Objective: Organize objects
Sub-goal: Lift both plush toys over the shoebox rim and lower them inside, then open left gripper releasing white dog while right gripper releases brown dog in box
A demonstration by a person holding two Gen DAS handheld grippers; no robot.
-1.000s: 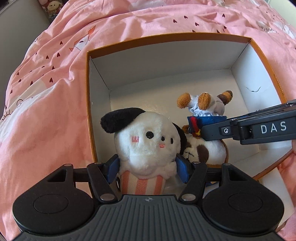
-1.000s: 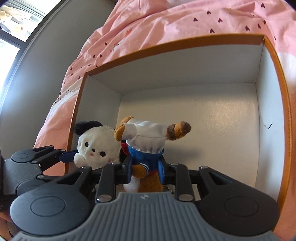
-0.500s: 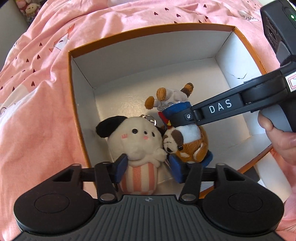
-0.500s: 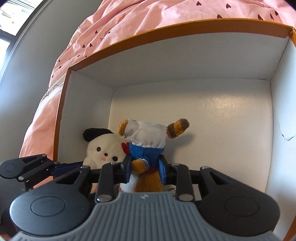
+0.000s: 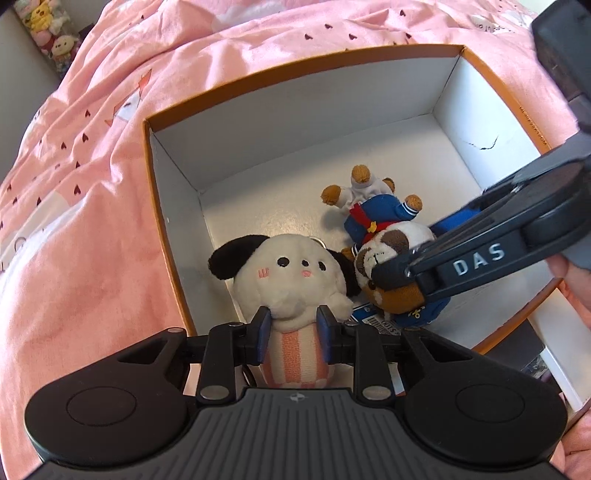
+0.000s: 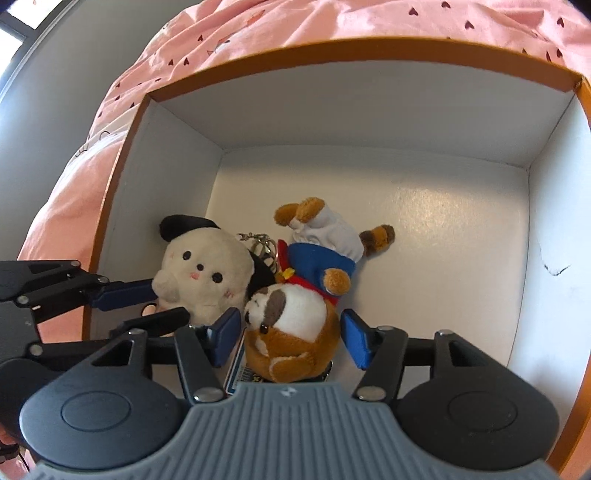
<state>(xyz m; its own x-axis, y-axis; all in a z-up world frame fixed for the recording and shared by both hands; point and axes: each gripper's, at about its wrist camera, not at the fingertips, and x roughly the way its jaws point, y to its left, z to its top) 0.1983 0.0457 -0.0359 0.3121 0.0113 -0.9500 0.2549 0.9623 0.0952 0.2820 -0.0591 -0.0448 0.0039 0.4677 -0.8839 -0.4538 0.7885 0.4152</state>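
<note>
A white puppy plush [image 5: 291, 273] with black ears and a pink-striped body sits low in the near-left corner of an orange-rimmed white box [image 5: 177, 236]. My left gripper [image 5: 291, 328] is shut on its striped body. A brown-and-white dog plush [image 6: 295, 314] in a blue sailor top lies upside down beside it on the box floor. My right gripper [image 6: 291, 336] is open, with its blue pads either side of the dog's head and apart from it. The puppy also shows in the right wrist view [image 6: 203, 277].
The box rests on a pink bedspread [image 5: 92, 184] with small dark hearts. A metal keyring clasp [image 6: 262, 243] lies between the two plushes. A paper tag [image 5: 376, 321] sticks out under the dog. More plush toys [image 5: 48, 29] sit far left.
Both grippers have lowered their plushes to the box floor. My right gripper has opened and let go of the dog plush. My left gripper still holds the puppy.
</note>
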